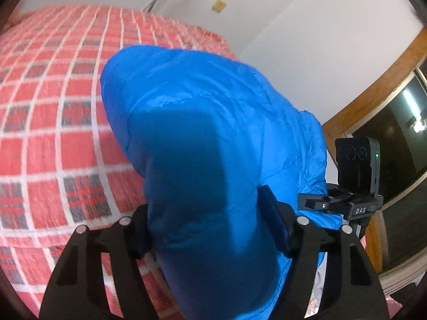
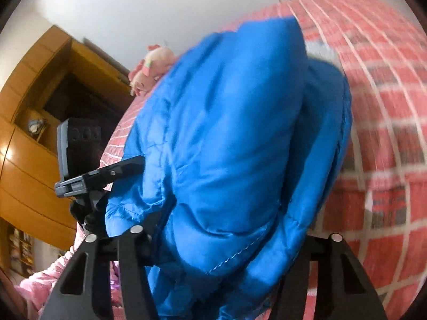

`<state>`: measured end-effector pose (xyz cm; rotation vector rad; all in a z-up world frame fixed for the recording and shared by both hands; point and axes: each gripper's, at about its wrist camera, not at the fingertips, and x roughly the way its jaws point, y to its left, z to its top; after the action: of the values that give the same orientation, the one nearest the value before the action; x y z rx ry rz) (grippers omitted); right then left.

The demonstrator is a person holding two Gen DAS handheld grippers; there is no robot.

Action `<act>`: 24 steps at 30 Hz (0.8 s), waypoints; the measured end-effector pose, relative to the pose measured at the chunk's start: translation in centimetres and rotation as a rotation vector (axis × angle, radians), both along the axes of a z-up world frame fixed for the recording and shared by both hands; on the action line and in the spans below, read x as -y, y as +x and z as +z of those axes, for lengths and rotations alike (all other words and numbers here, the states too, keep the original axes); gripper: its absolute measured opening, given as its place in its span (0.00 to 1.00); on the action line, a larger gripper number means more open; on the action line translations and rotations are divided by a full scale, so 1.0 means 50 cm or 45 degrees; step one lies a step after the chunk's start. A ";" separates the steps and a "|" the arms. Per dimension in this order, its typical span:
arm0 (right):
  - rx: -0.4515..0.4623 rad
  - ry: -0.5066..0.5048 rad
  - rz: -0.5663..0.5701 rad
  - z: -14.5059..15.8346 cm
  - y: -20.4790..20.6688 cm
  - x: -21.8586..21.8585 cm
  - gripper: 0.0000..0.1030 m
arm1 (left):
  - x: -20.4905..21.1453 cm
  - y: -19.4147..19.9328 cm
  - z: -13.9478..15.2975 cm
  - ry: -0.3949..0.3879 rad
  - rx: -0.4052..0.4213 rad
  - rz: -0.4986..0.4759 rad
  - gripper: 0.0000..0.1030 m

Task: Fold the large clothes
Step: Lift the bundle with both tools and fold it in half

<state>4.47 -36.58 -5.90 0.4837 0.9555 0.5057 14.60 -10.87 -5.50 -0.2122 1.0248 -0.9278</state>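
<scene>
A bright blue puffer jacket [image 1: 208,138] fills the middle of the left wrist view, lifted above the bed. My left gripper [image 1: 213,229] is shut on a thick bunch of its fabric, the padding bulging between the fingers. In the right wrist view the same jacket [image 2: 234,138] hangs in front of the camera, and my right gripper [image 2: 226,242] is shut on another bunch of it. The jacket hides the fingertips of both grippers.
The bed's red, white and grey plaid cover [image 1: 48,112] lies under the jacket and shows again in the right wrist view [image 2: 387,138]. A pink plush toy [image 2: 152,66] sits at the bed's far edge. A wooden wardrobe [image 2: 32,138] and a dark window [image 1: 395,144] flank the bed.
</scene>
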 end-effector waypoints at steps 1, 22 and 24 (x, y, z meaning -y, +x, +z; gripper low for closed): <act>0.025 -0.015 0.012 0.014 0.004 -0.008 0.53 | -0.005 0.002 0.011 -0.010 0.018 0.006 0.65; 0.011 -0.061 0.177 -0.026 0.380 -0.171 0.56 | -0.163 0.296 0.004 0.104 0.065 0.344 0.69; -0.001 0.002 0.168 -0.062 0.381 -0.160 0.59 | -0.167 0.303 -0.025 0.090 0.074 0.342 0.72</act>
<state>23.54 -28.60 -8.98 0.4242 0.9921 0.6258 29.73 -2.53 -6.75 -0.2558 0.9472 -0.6499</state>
